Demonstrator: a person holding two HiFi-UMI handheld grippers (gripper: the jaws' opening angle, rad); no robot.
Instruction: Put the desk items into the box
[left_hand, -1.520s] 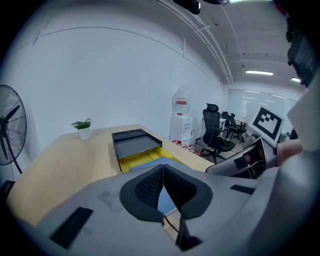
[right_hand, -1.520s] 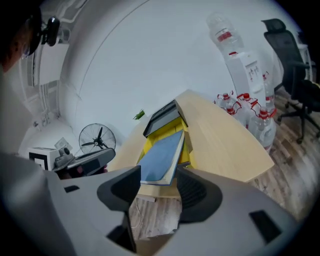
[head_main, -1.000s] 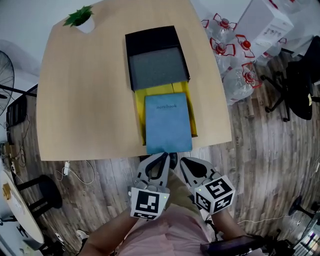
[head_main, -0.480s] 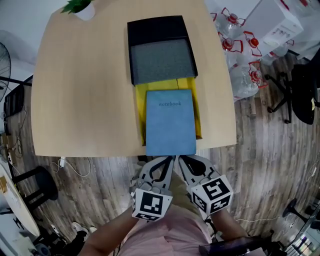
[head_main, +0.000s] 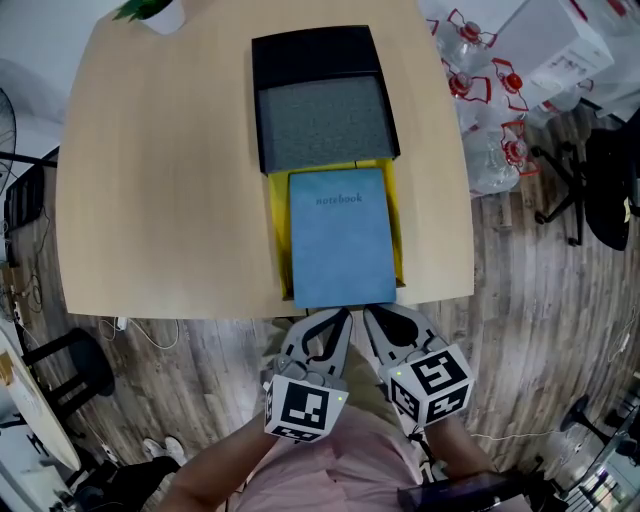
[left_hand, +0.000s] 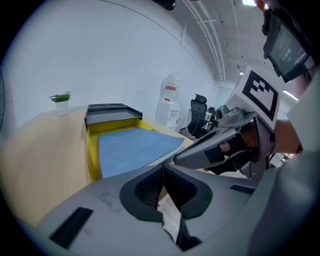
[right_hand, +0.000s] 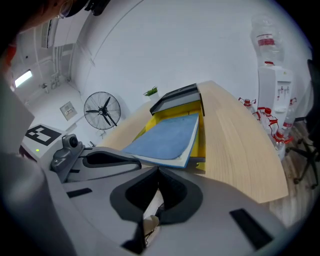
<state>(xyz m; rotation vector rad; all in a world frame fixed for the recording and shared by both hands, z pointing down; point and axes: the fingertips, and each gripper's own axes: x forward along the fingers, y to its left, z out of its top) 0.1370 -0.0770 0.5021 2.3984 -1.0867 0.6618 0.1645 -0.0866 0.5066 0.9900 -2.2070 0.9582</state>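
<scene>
The left tool (head_main: 335, 322) and right tool (head_main: 374, 322) sit pressed together, empty, below the blue notebook (head_main: 341, 238), which lies mid-frame on a yellow folder (head_main: 277, 235) beneath the black box (head_main: 322, 95); it is probably light and bendy, best pinched at its lower edge.

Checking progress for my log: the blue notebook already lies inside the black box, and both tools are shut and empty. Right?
Not quite. The head view shows the notebook outside the box, lying on the yellow tray just in front of it. The left tool and right tool are indeed shut and empty.
</scene>
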